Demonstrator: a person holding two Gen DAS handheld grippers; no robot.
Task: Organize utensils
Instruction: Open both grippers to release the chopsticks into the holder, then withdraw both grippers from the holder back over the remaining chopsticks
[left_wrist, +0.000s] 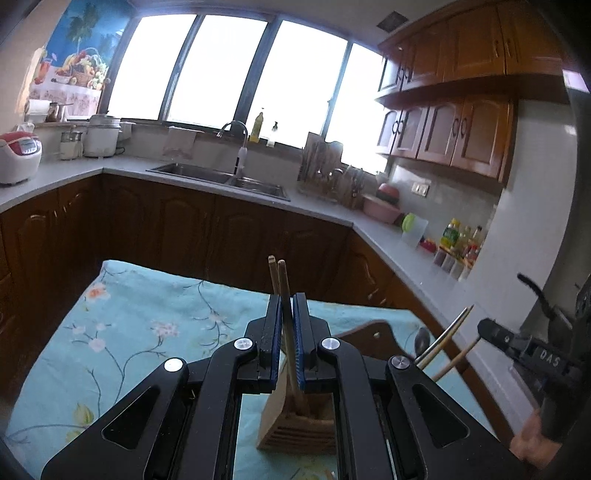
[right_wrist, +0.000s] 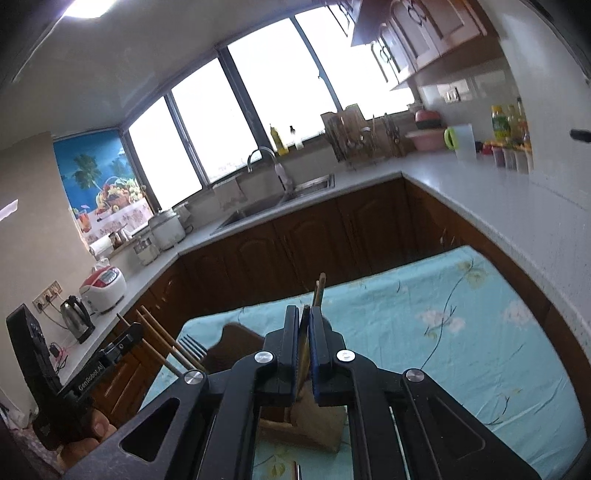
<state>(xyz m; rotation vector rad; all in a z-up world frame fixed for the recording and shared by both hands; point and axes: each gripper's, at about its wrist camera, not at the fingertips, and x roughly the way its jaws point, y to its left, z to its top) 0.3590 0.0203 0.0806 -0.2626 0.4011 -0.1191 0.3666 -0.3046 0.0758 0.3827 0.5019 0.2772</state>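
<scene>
The left gripper (left_wrist: 286, 317) has its jaws closed on a pair of wooden chopsticks (left_wrist: 283, 280), which stand nearly upright, tips poking above the pads and lower ends reaching down into a wooden holder (left_wrist: 295, 424) on the bench (left_wrist: 147, 314) with its floral blue cloth. The right gripper (right_wrist: 303, 332) likewise has its jaws clamped on a thin stick-like utensil (right_wrist: 319, 291), probably another chopstick or pair; its top shows above the pads, and its lower end points toward the same slotted holder (right_wrist: 314, 421) below.

The chopsticks look light, stiff and smooth. They weigh next to nothing, so the grip needs little force, but two round sticks pinched together can roll against each other or pivot in the pads if their ends catch on the holder's rim. Holding them around mid-length, as here, looks sensible: it leaves enough free length below to guide into a slot while keeping the tops from swinging. The holder seems light too and could tip or slide on the cloth if a stick is pushed in at an angle, so a straight downward entry looks safest.

A spoon (left_wrist: 421, 341) and more sticks show beside the holder toward the right gripper's side, and a fork (right_wrist: 194, 345) near the left gripper.
</scene>
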